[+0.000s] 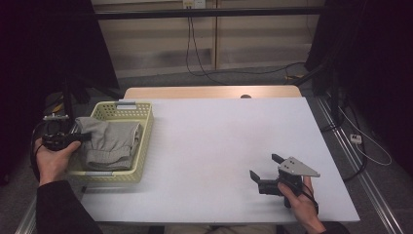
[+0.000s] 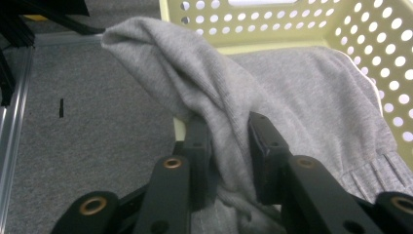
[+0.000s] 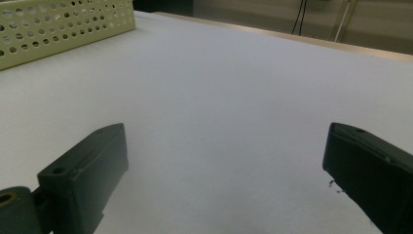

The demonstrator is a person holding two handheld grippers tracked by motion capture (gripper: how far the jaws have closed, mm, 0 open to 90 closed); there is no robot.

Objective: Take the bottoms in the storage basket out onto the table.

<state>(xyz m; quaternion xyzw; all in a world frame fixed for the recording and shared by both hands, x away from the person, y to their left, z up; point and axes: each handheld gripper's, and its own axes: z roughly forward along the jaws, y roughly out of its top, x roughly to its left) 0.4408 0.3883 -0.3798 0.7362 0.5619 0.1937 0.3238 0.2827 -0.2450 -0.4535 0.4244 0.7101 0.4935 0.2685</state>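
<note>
Your right gripper sits nearest, at 5 o'clock on the white table, jaws spread wide and empty, probably parked while the other hand works. At 9 o'clock your left gripper is clenched on a fold of the grey garment, which lies in the yellow basket and spills over its left rim. The left gripper view confirms the pinch; the high view hides it.

Setting: laboratory or recording studio, indoor. Evidence: white table on an aluminium-profile frame; black curtains at both sides; grey carpet floor; loose black cables hanging from a wall socket; pale panelled wall behind.
</note>
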